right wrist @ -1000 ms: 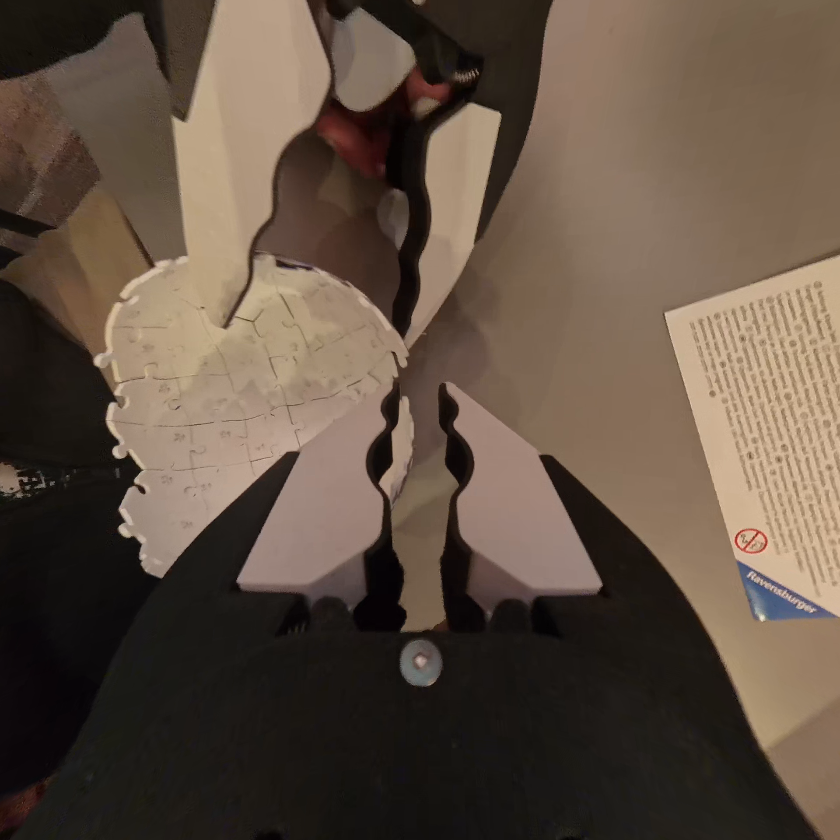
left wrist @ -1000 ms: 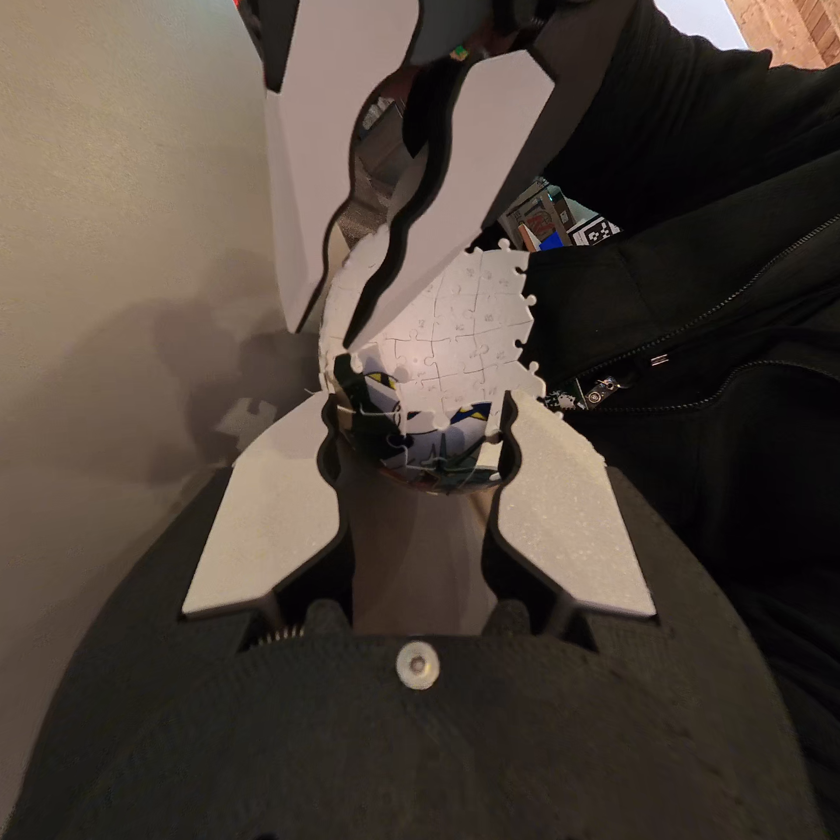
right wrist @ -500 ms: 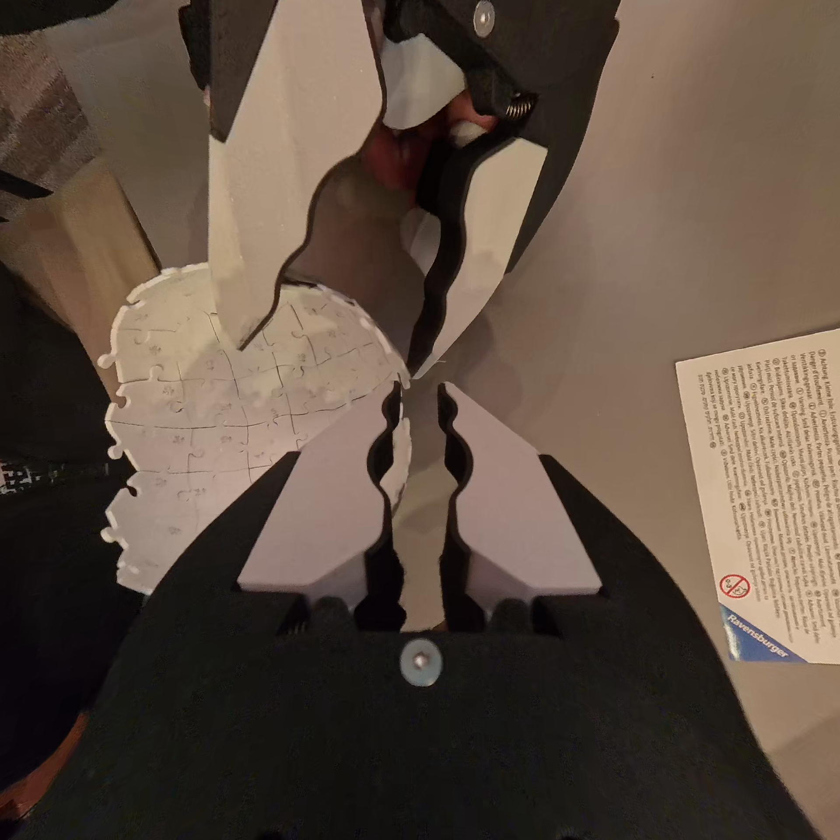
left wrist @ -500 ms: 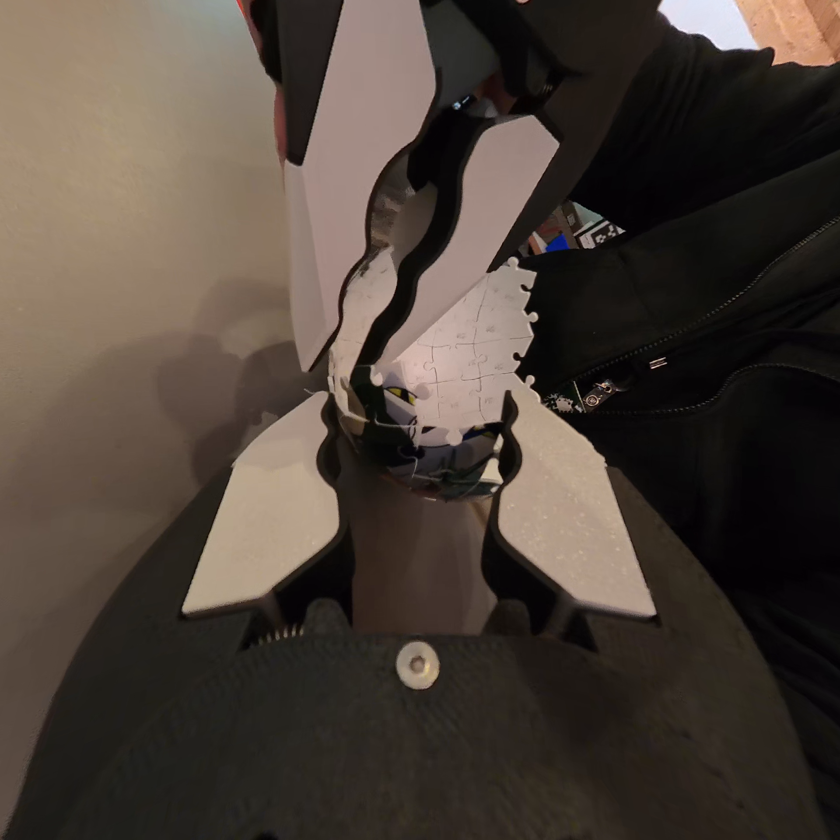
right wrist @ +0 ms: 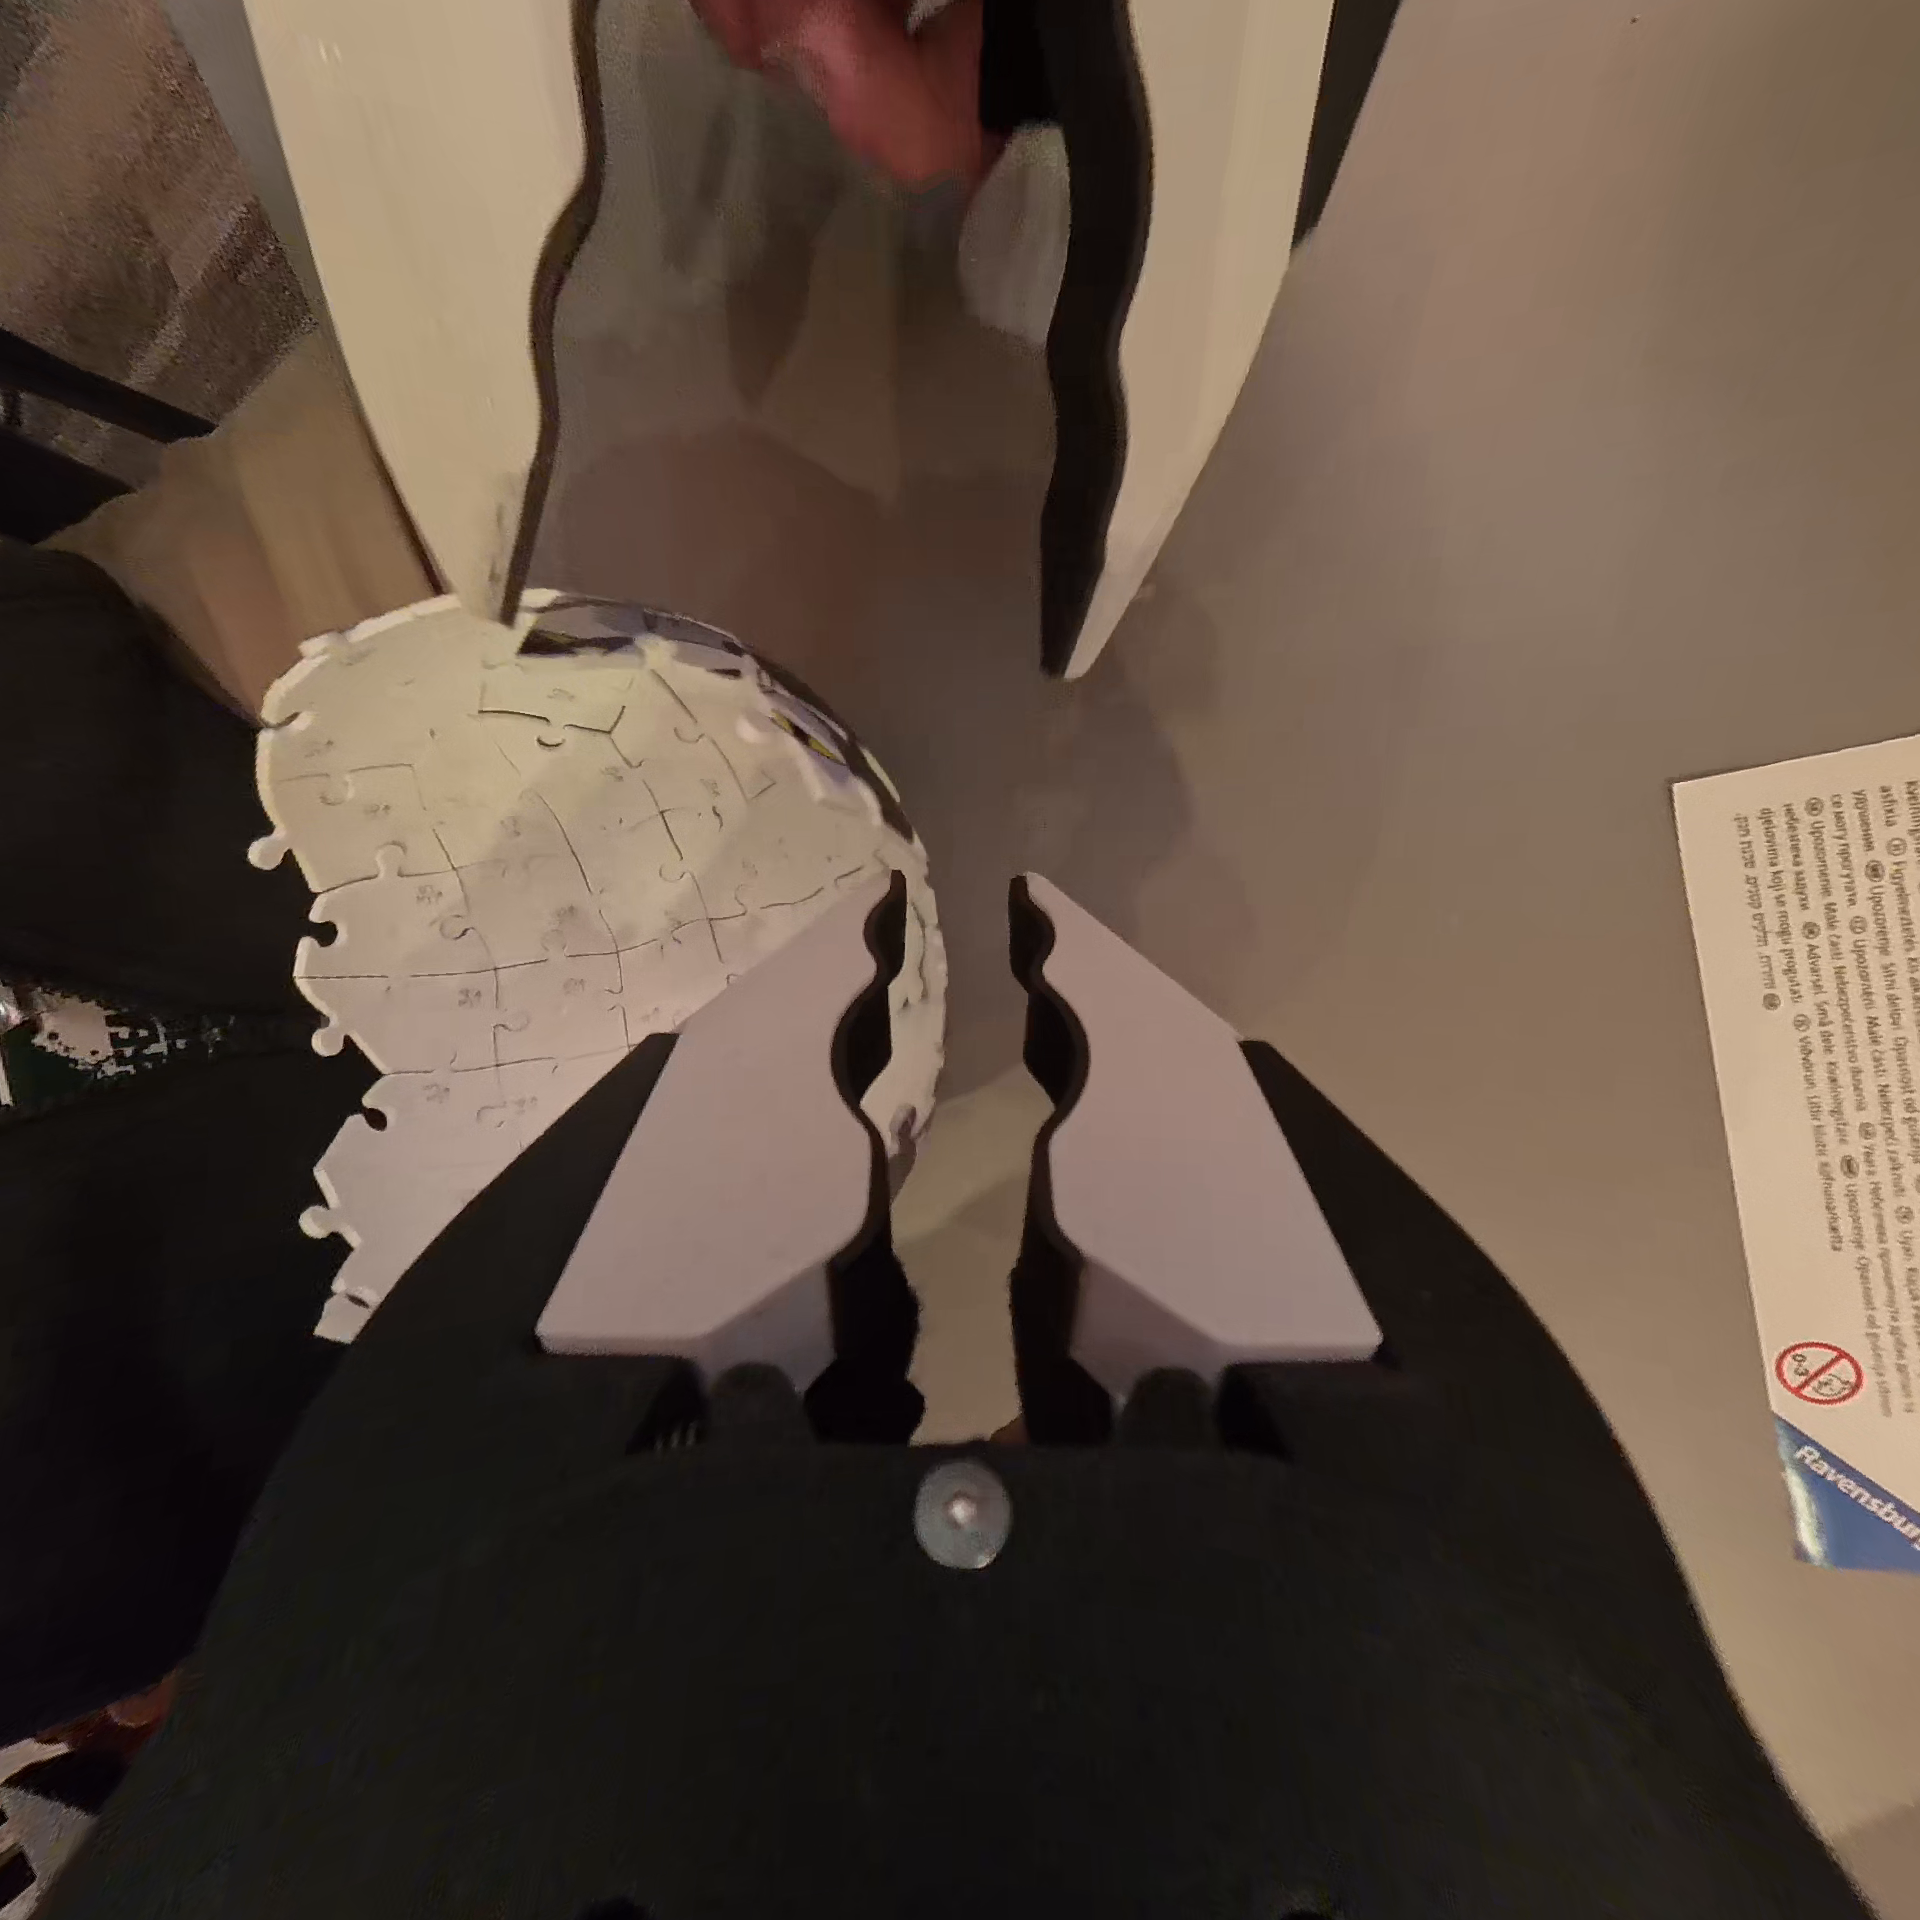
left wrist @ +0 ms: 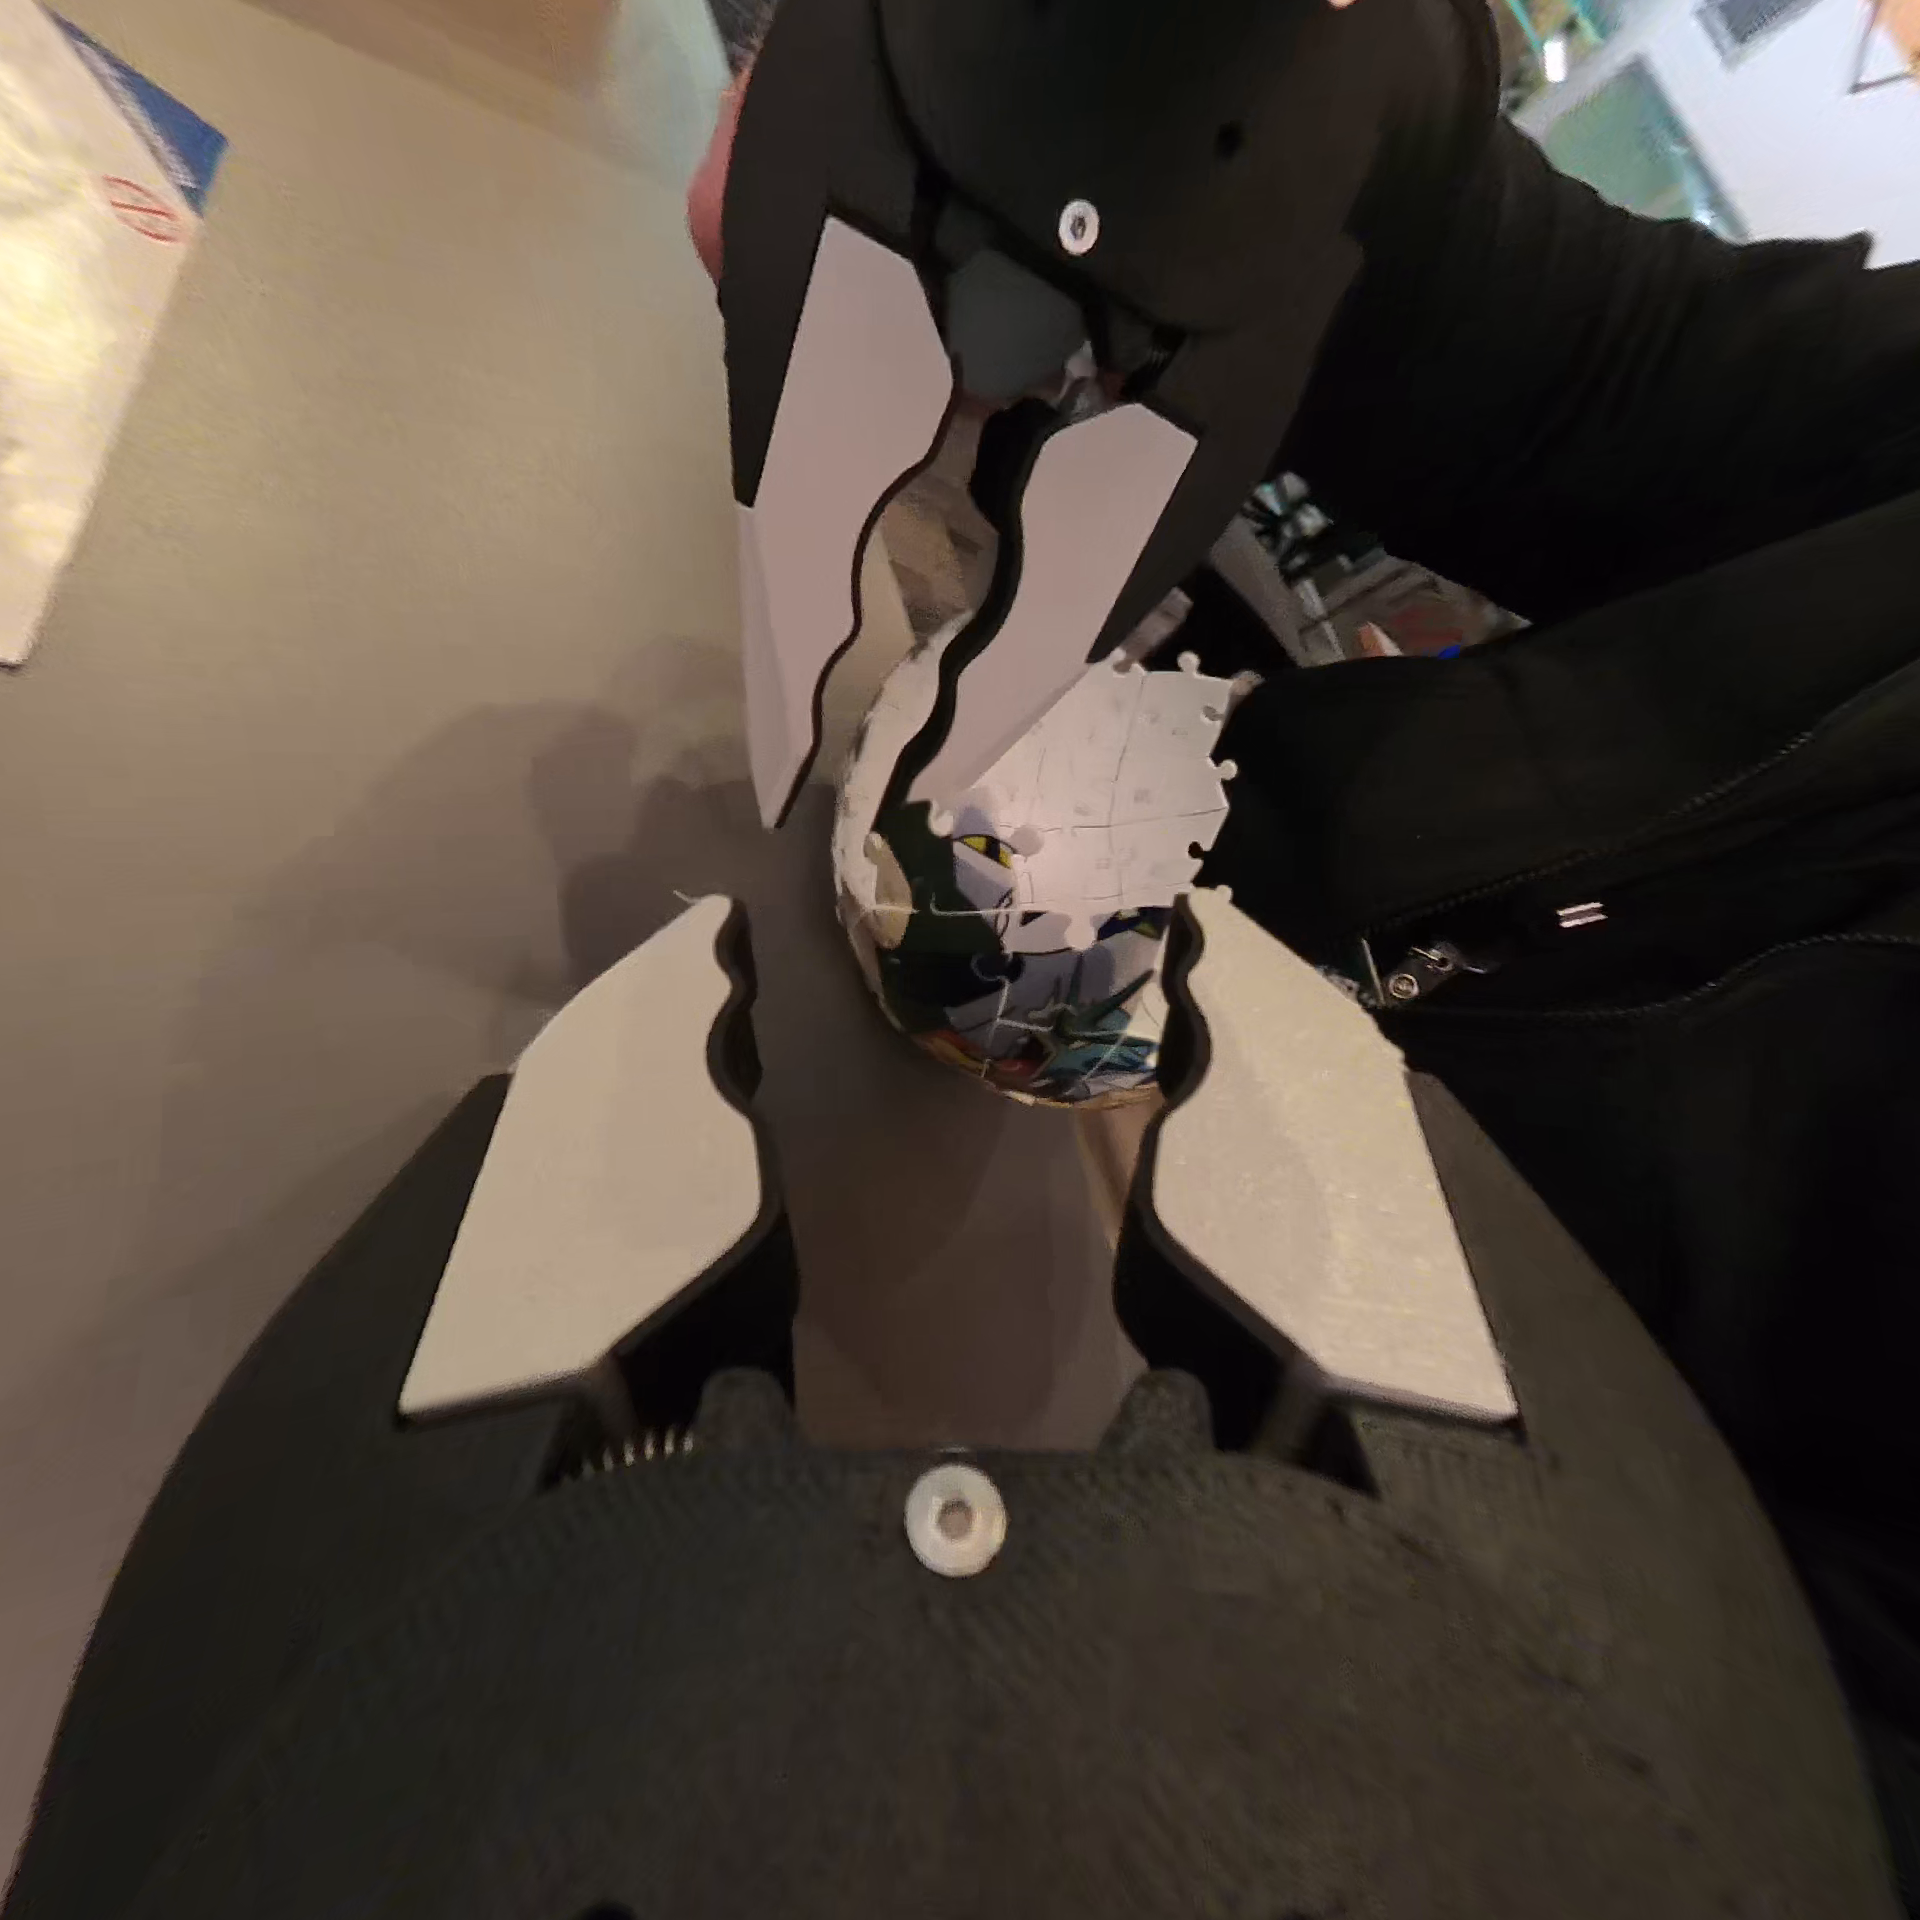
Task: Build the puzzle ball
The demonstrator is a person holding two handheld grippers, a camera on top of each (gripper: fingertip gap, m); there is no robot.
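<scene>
the half-built puzzle ball (left wrist: 1039,862) hangs just above the desk (left wrist: 364,727), a thin curved shell of interlocked pieces with a knobbed open rim. the right hand-held gripper (left wrist: 868,800) is clamped on the shell wall at that rim. the left hand-held gripper (left wrist: 956,914) is spread wide below the ball, one finger (right wrist: 436,312) touching the rim. it looks light, stiff in curve but fragile along seams; hold across joined pieces, gently. a leaflet (right wrist: 1808,1122) lies well off from the ball.
</scene>
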